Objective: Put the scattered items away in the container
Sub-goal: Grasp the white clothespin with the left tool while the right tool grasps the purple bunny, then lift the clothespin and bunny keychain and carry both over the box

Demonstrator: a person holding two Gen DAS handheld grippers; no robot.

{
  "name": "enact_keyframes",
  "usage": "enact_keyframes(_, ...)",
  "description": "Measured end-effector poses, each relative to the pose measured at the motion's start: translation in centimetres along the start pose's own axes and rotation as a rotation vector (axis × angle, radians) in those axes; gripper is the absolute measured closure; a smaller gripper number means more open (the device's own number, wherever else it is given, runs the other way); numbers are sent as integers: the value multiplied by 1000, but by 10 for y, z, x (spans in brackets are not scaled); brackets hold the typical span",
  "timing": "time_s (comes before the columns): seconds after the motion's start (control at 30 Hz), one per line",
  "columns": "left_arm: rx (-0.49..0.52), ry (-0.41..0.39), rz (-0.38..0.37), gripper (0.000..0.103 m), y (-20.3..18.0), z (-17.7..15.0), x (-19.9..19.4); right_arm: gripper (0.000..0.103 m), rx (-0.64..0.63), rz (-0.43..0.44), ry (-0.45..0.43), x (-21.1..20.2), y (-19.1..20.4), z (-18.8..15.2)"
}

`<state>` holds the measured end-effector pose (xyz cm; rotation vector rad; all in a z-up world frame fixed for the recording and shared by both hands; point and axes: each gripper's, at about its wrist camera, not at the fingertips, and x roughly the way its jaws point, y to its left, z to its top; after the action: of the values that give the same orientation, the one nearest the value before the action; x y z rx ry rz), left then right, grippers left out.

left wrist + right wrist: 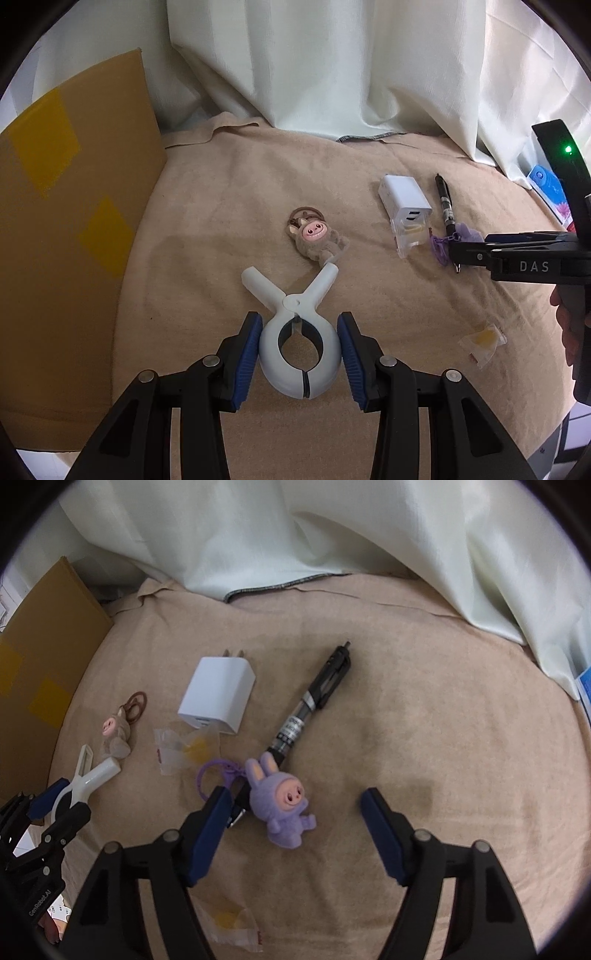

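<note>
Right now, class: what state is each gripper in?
Left gripper: open, straddling the white clamp, not yet squeezing.
Right gripper: open, empty, over the purple bunny keychain.

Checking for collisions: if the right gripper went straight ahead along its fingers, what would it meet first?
Probably the purple bunny keychain, lying between the right gripper fingers nearer the left one; the black pen lies beyond. Height is unclear.

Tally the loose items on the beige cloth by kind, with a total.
Plush keychains: 2, brown and purple
Clear wrappers: 2
White clamp: 1
White charger: 1
Black pen: 1
Total: 7
</note>
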<state>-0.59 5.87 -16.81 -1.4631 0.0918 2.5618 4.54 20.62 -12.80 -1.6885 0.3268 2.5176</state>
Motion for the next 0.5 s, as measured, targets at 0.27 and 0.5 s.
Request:
enact_keyframes(0.27,0,4,-3,60,1,2,-3,67,15,45,-17,-11,-4,3)
enact_keyframes(0.5,1,-11,-16,60,2,10,-17,73,-3,68,-74,-50,2,-4)
